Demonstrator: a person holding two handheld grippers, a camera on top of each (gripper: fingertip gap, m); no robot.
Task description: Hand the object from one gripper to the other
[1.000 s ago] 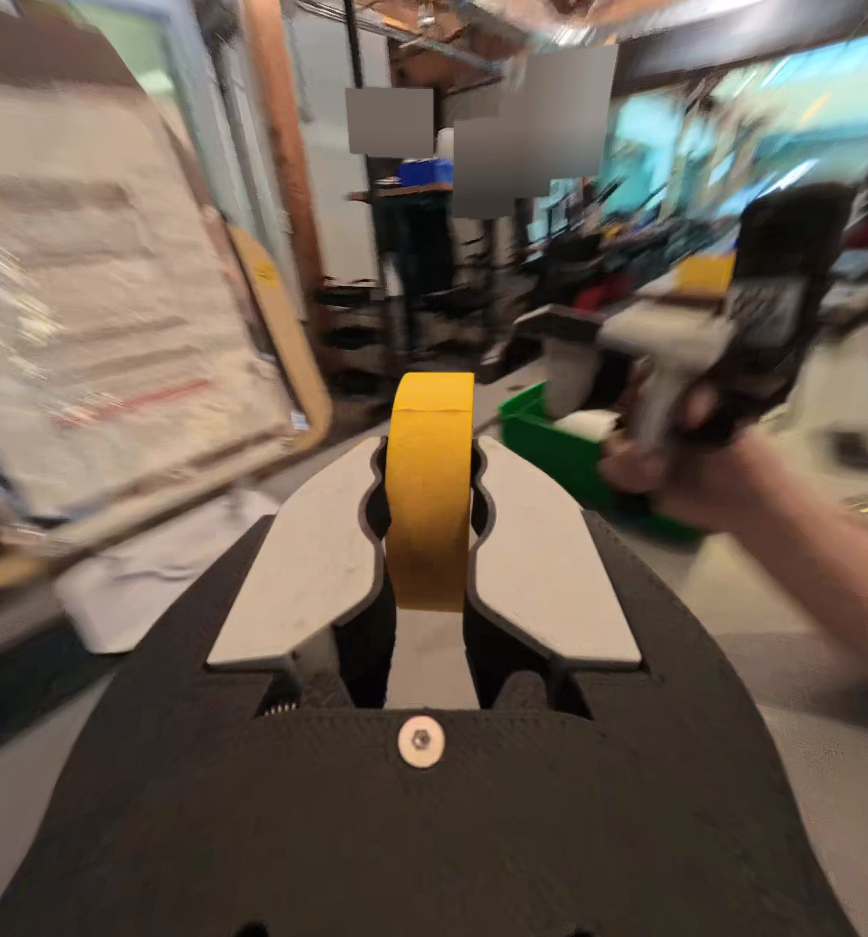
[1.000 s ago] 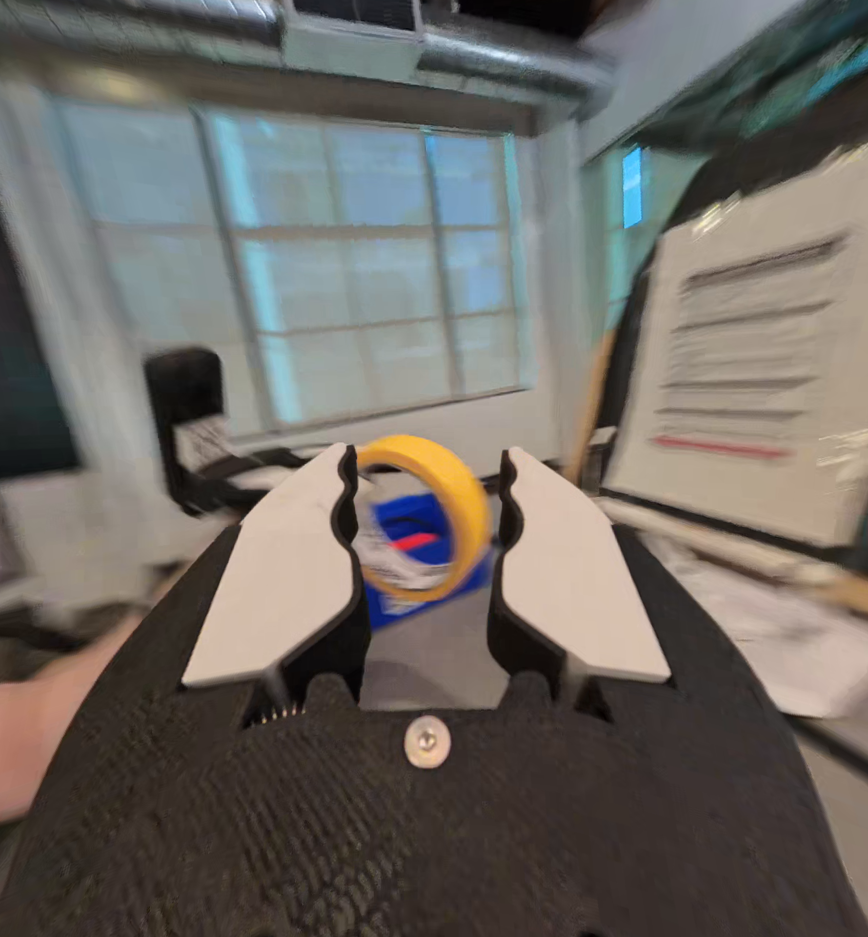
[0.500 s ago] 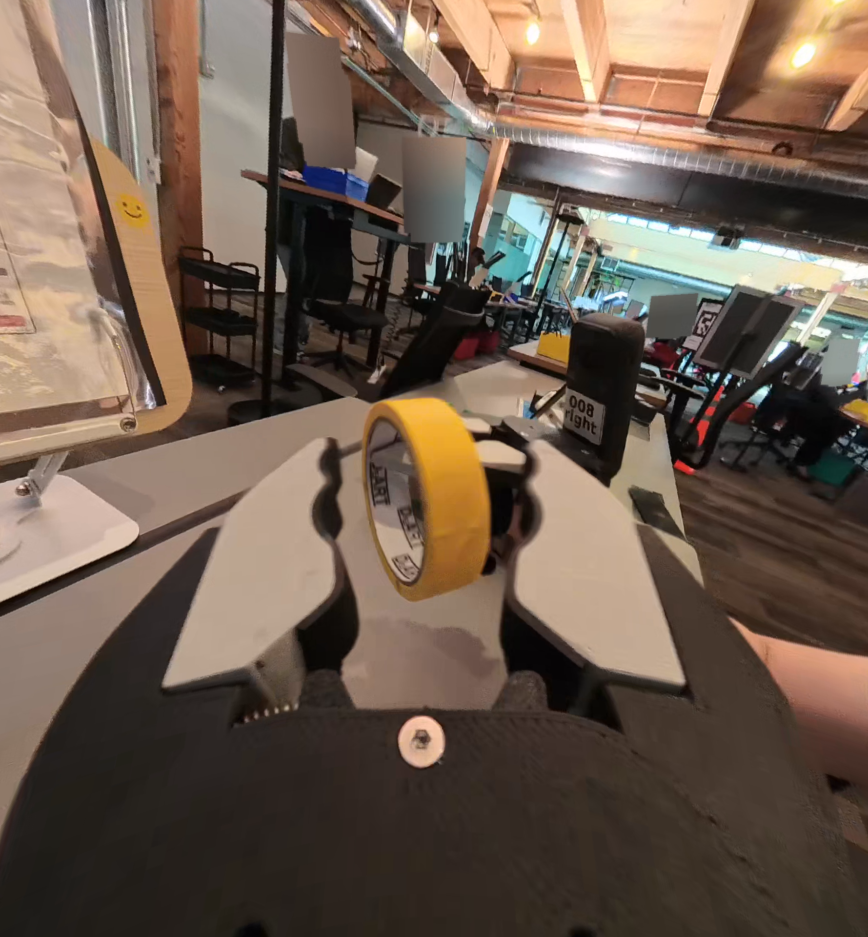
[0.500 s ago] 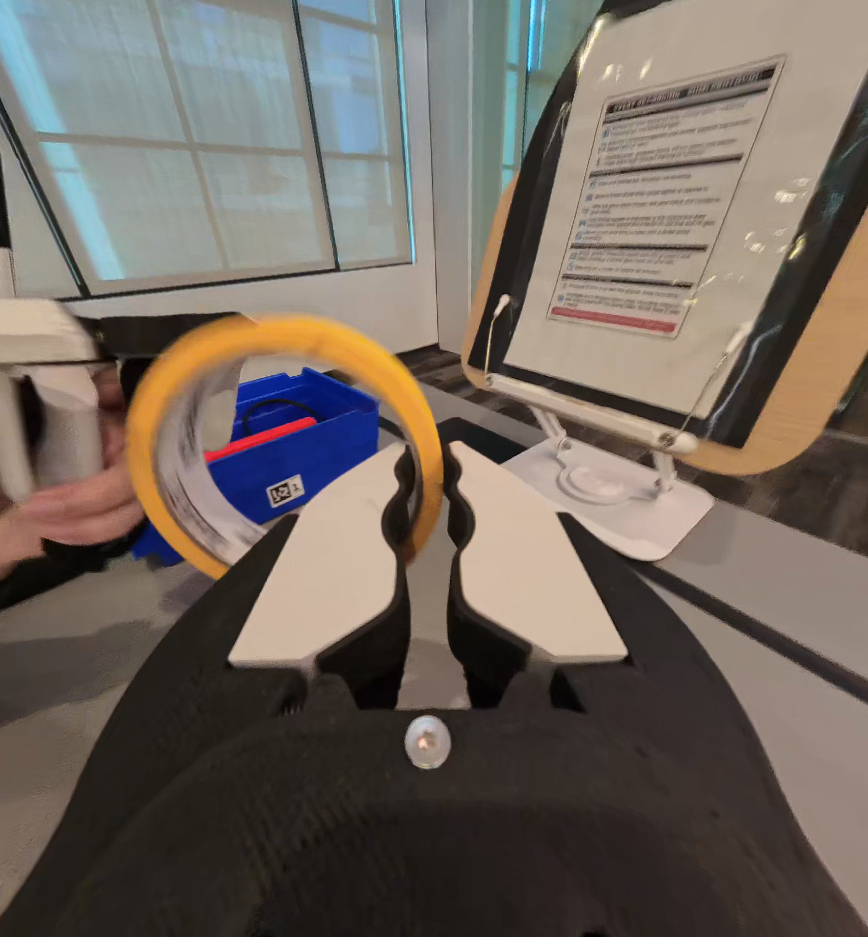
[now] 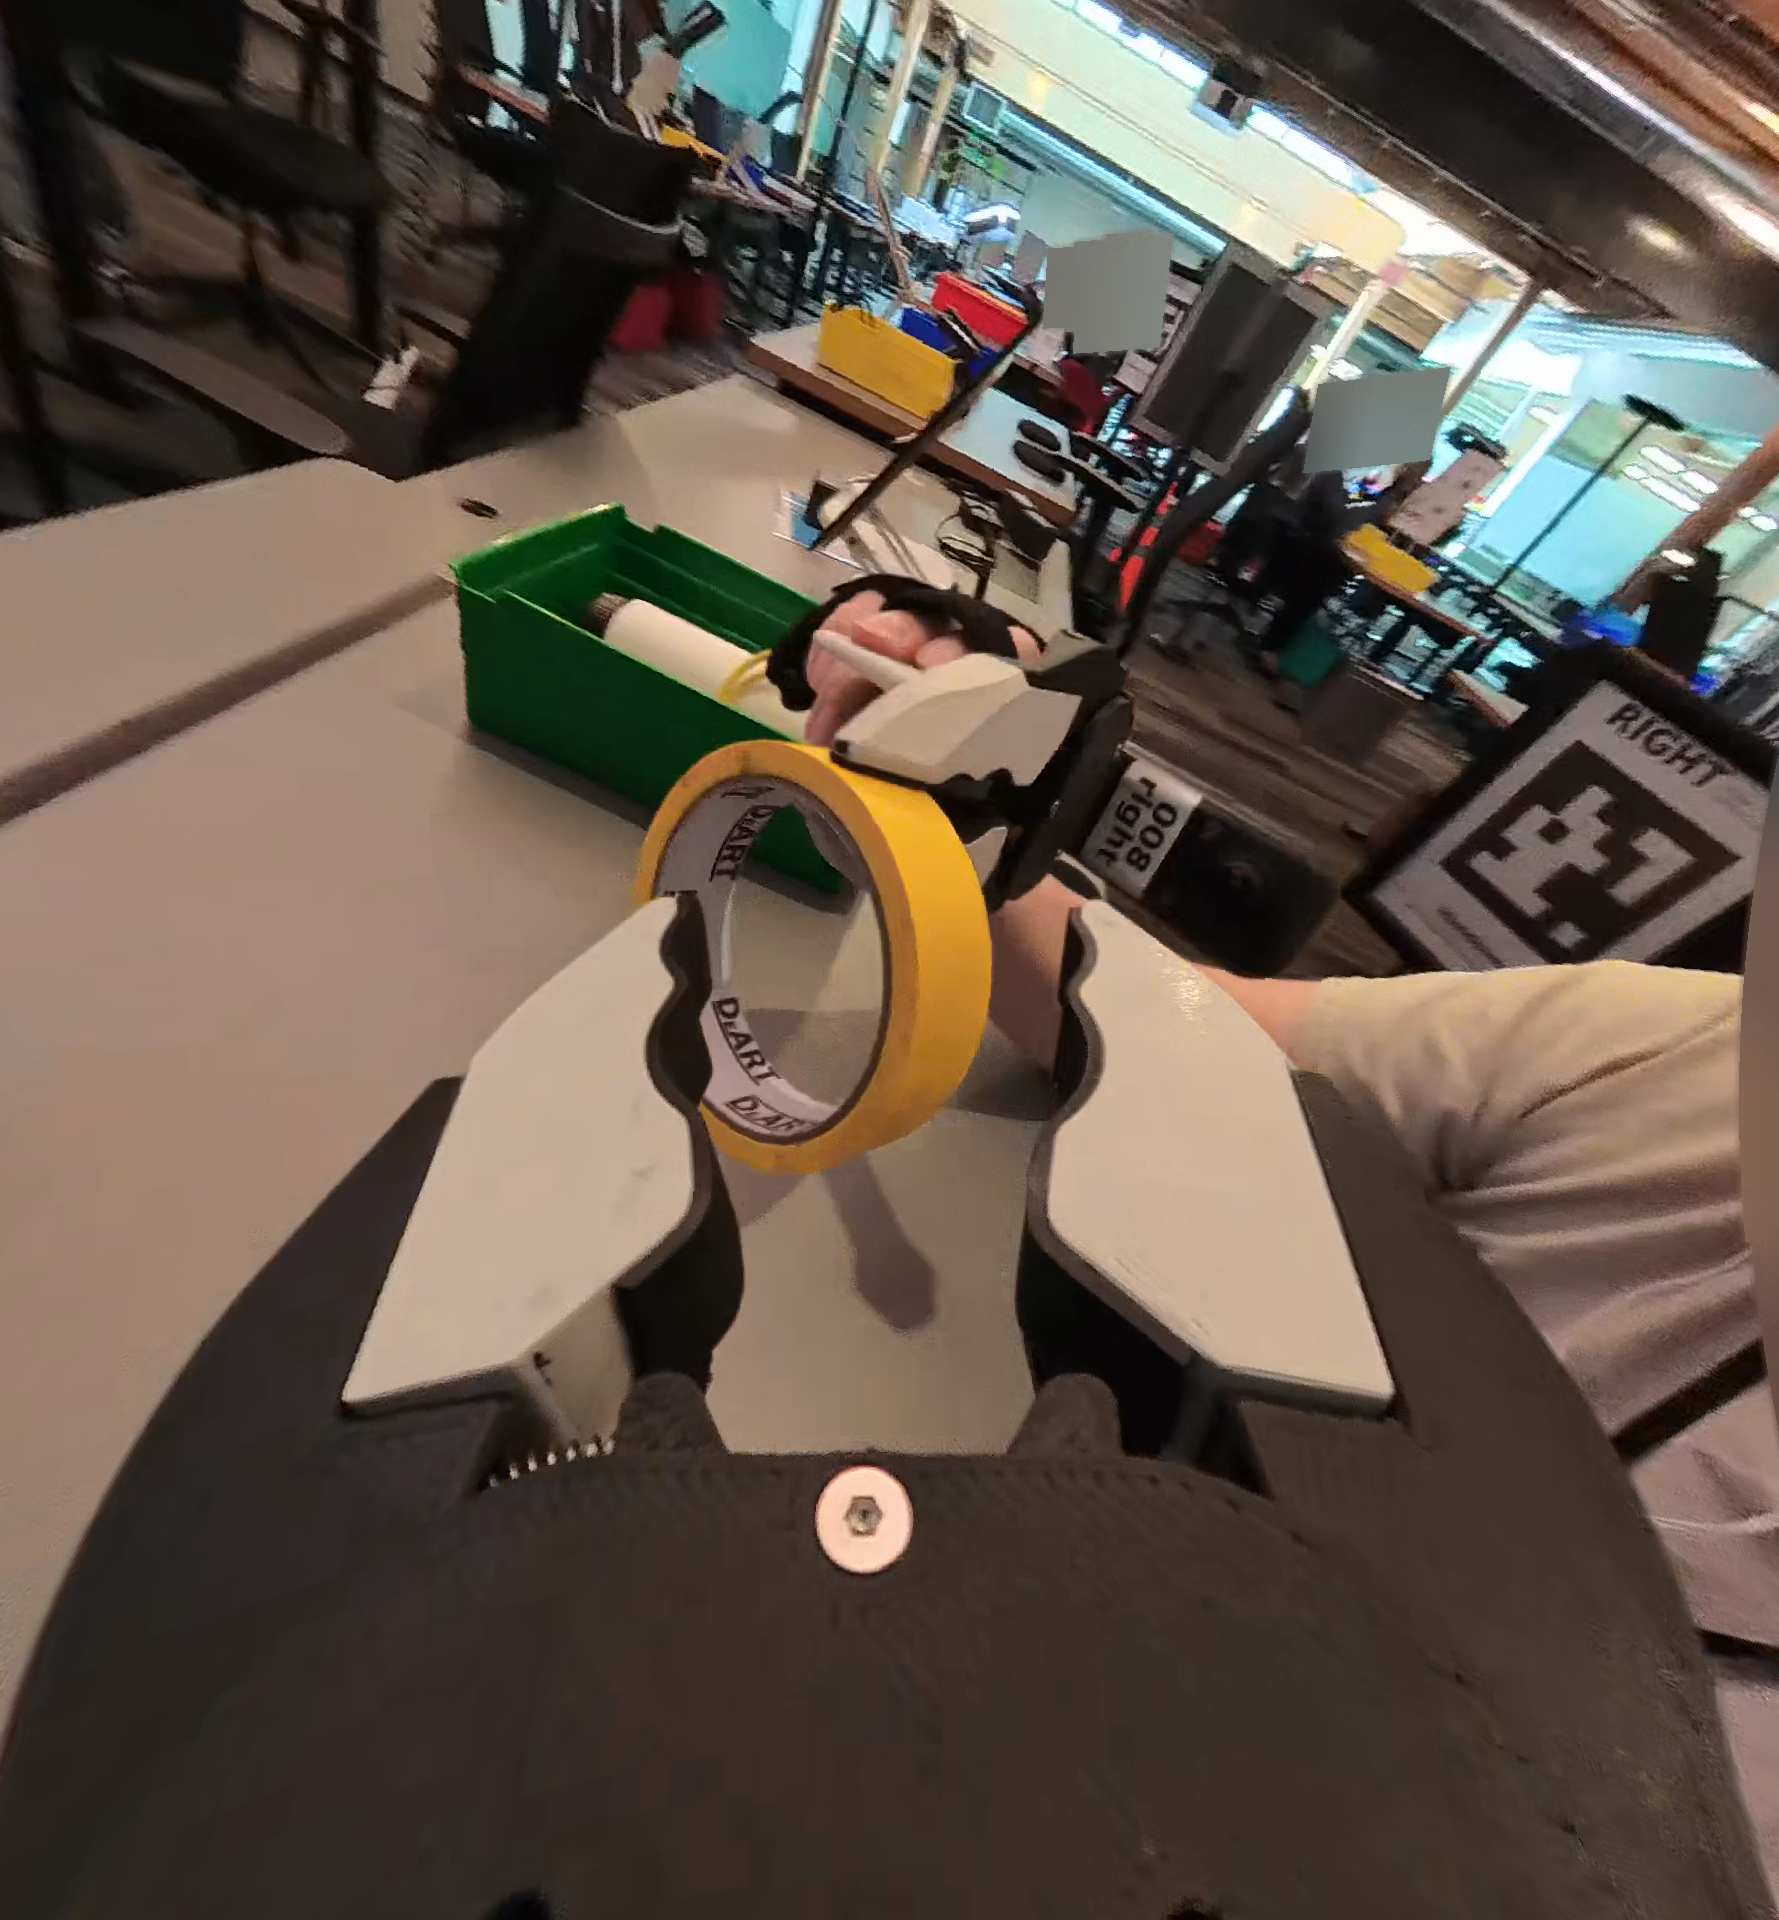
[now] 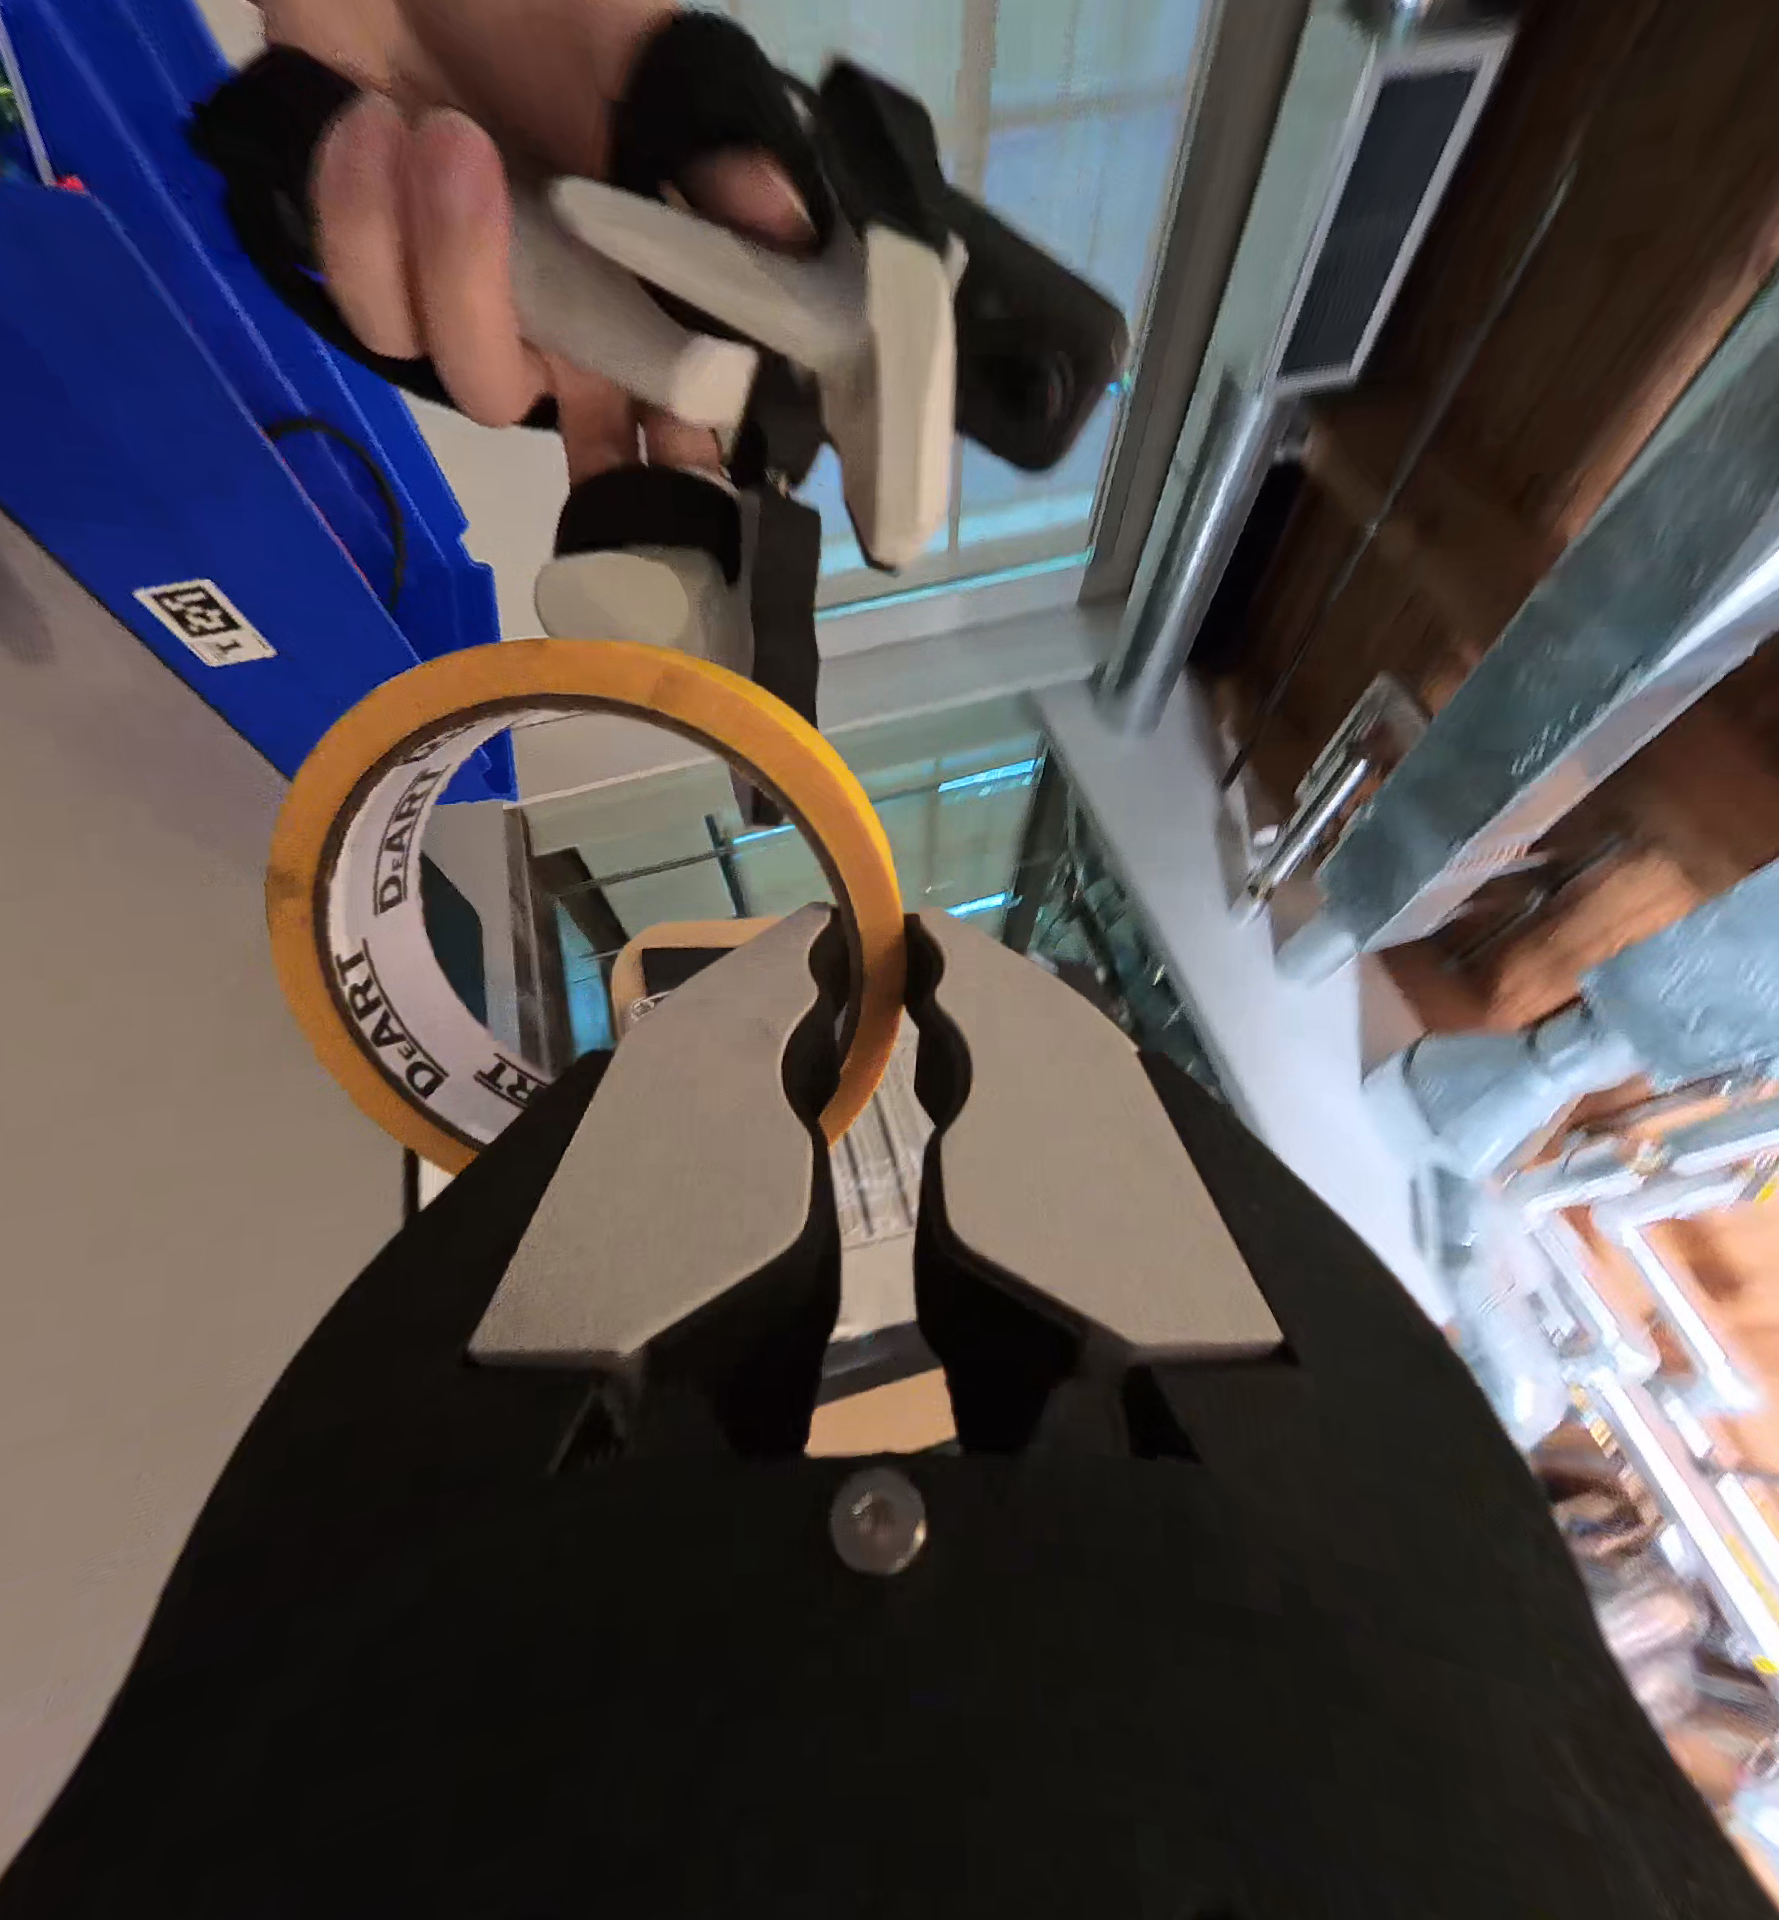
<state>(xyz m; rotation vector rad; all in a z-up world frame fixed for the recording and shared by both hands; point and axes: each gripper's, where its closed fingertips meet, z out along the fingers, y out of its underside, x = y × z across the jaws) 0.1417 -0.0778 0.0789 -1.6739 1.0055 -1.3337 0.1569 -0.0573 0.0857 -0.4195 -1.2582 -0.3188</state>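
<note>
A yellow roll of tape (image 5: 932, 935) hangs in the air above the grey table (image 5: 189, 831). My right gripper (image 6: 869, 925) is shut on the roll's rim (image 6: 573, 665), with one finger inside the ring and one outside. In the left wrist view the right gripper (image 5: 864, 753) grips the roll's top edge. My left gripper (image 5: 874, 925) is open, its jaws wide apart with the roll in the gap between them, not clamped. In the right wrist view the left gripper (image 6: 812, 457) shows blurred beyond the roll, held by a hand.
A green bin (image 5: 594, 665) holding a white cylinder stands on the table behind the roll. A blue bin (image 6: 137, 416) is at the left of the right wrist view. A black-and-white marker board (image 5: 1571, 862) and a person's sleeve (image 5: 1487, 1143) are on the right.
The left gripper held the roll, then opened as the right gripper shut on its rim. Now the left jaws are wider and both views have swung; the right gripper still holds the roll.
</note>
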